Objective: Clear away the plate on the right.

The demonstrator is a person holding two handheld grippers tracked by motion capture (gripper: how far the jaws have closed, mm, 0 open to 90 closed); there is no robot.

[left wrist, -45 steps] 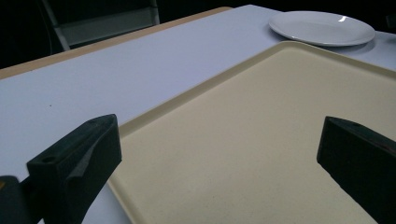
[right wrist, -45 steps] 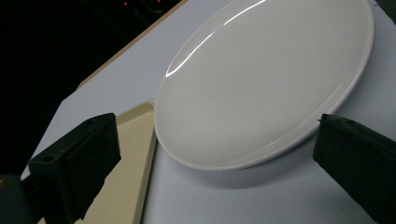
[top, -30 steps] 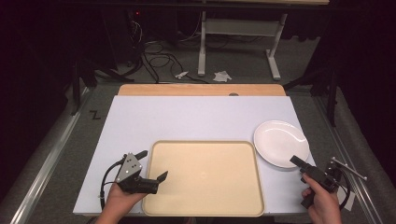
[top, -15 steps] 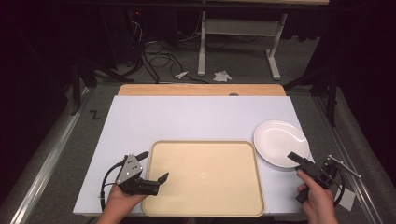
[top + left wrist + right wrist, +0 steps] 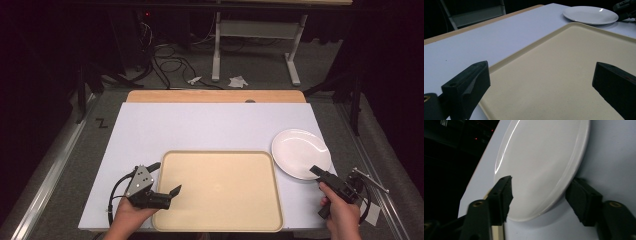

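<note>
Right gripper (image 5: 318,172) seemingly nearer plate (image 5: 300,152)

Plain white plate (image 5: 300,152), plain beige tray (image 5: 218,189), black fingers (image 5: 469,85).

The room is dark. Grey carpet (image 5: 260,65) holds cables (image 5: 167,57), paper scraps (image 5: 237,81) and a white desk frame (image 5: 255,30).

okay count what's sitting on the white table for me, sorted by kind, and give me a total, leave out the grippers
Trays: 1, the beige tray
Plates: 1, the white plate
Total: 2
</note>
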